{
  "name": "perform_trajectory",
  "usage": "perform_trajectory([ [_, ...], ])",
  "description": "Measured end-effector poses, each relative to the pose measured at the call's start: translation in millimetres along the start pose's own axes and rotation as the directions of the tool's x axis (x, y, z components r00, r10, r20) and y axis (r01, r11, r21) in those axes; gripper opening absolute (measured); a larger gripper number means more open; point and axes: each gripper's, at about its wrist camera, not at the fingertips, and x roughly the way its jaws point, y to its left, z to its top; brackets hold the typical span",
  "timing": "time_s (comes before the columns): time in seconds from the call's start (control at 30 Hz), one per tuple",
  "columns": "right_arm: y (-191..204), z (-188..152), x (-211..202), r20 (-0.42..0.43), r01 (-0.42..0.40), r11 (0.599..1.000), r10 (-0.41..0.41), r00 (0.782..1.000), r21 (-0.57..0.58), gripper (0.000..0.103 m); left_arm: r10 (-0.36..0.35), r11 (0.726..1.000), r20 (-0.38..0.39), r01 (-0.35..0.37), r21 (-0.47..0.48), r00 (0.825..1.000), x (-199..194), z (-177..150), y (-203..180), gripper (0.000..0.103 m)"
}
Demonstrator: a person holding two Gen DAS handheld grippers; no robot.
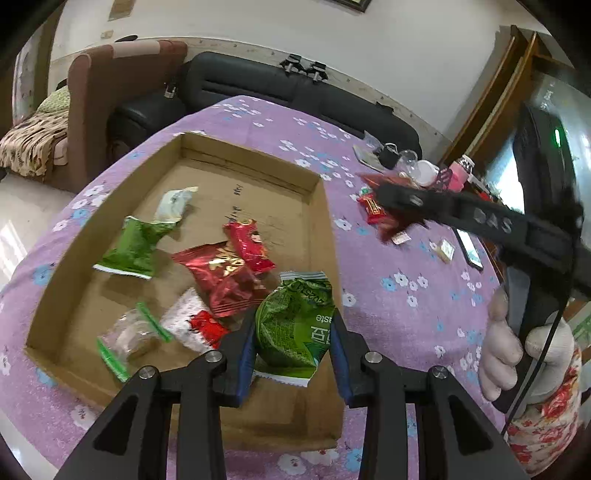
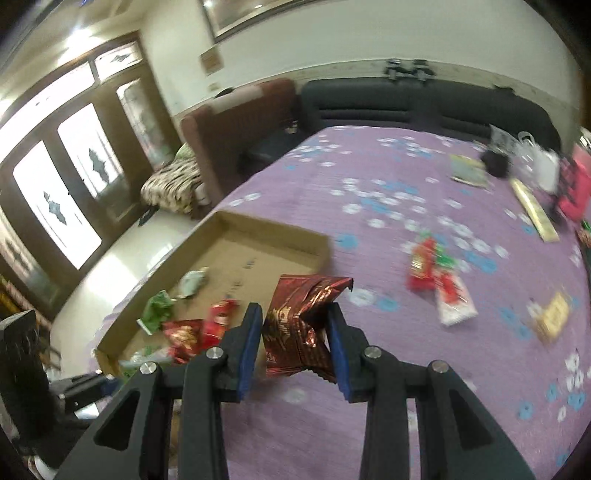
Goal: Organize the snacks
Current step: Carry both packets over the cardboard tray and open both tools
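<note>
Background of the scene. A purple tablecloth [image 1: 388, 266] printed with small white and blue flowers covers the table. Behind it stands a black leather sofa [image 1: 258, 85] against a pale wall; beside the sofa, a brown armchair [image 1: 110, 85] carries a patterned blanket [image 1: 33, 144]. Along the cloth's far right edge lies a cluster of small clutter: a pink bottle [image 1: 461, 173], a white round container [image 1: 428, 175] and a dark phone [image 1: 469, 249] lying flat. In the right wrist view, wooden-framed doors with frosted glass panes [image 2: 62, 192] fill the left side, a framed picture [image 2: 258, 14] hangs on the wall, and the floor [image 2: 122, 258] is pale and glossy.
</note>
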Motion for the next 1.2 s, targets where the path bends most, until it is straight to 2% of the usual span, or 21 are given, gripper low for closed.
perform_trajectory([
  [0.27,36.2,9.8,41.7,-0.089,-0.005,0.996,-0.003,0.996,-0.093,0.035,-0.004,0.999,-0.015,0.004,-0.032,1.0,9.7,-0.4,12.3,0.037],
  [0.53,38.4,18.3,79.5,-0.173,-0.047,0.997,0.037,0.984,-0.059,0.035,0.007,0.998,0.017,-0.006,-0.066,1.0,-0.5,9.3,31.7,0.038],
  [0.67,44.0,26.5,97.1,-0.204,-0.063,0.997,0.052,0.978,-0.045,0.035,0.076,0.993,0.035,-0.072,-0.098,0.997,-6.9,23.3,53.3,0.038],
  [0.83,56.0,34.8,119.6,-0.244,-0.09,0.995,0.08,0.967,-0.031,0.035,0.132,0.985,-0.003,-0.132,-0.11,0.991,3.0,35.2,74.1,0.038],
  [1.1,68.0,39.0,147.9,-0.29,-0.086,0.996,0.071,0.954,-0.04,0.035,0.127,0.985,-0.012,-0.128,-0.118,0.992,13.5,45.7,81.5,0.039],
  [1.2,67.5,37.5,146.5,-0.287,-0.082,0.996,0.068,0.956,-0.039,0.035,0.12,0.985,-0.005,-0.119,-0.124,0.993,13.5,47.0,81.8,0.044],
])
